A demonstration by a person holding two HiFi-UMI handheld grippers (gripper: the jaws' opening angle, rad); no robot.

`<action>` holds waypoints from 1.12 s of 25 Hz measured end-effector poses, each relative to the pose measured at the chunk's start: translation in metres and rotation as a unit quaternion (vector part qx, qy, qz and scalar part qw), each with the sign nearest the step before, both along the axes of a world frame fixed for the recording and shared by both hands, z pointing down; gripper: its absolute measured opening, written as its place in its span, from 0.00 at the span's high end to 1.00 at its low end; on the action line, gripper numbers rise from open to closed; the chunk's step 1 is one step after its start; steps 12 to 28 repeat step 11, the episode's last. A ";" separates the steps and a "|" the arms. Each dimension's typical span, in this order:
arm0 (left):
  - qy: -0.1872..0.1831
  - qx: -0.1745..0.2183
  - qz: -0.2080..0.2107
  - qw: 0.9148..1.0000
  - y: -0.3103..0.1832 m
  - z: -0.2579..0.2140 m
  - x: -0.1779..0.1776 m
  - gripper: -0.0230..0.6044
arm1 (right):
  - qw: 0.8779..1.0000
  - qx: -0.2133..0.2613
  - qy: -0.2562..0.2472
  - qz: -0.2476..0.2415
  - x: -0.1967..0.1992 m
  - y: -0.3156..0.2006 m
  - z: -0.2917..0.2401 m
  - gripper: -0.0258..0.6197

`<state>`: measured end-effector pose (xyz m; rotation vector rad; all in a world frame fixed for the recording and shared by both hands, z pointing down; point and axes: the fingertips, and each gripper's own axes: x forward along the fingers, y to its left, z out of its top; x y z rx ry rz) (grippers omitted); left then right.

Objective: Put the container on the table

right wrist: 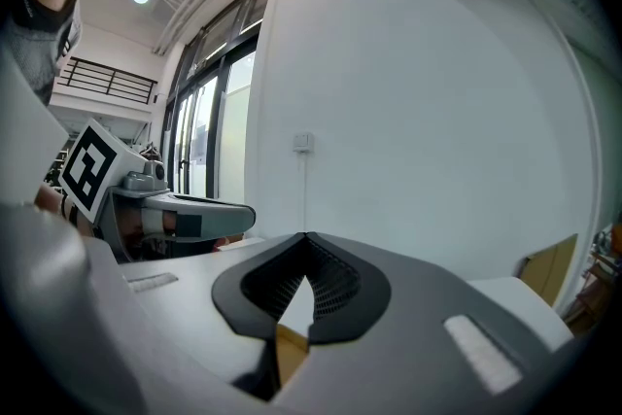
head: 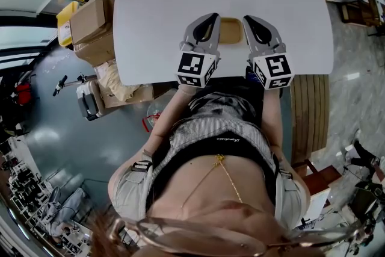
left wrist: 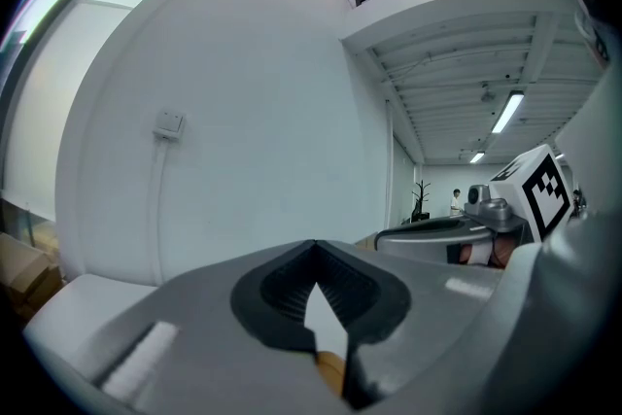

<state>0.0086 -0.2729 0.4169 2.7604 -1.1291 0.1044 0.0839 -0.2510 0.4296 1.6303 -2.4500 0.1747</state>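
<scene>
**Container gripped over table; set-down not confirmed**

The white table stands before a plain wall; the tan container is over its near middle, between your tongs; whether it touches the top cannot be told. Your left gripper and right gripper each appear clenched on a side rim. Risk: releasing one side first, or before contact, would tip or drop it; lower it level. Nothing shows inside the container.
</scene>
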 end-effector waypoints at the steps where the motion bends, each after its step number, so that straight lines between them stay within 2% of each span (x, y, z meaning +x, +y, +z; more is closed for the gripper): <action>1: -0.001 0.000 0.000 1.000 0.000 0.000 0.000 0.96 | 1.000 0.000 0.001 0.000 0.000 0.000 0.000 0.92; 28: -0.004 -0.002 0.002 1.000 -0.003 0.003 0.003 0.96 | 1.000 -0.003 0.009 -0.003 -0.001 -0.004 0.002 0.92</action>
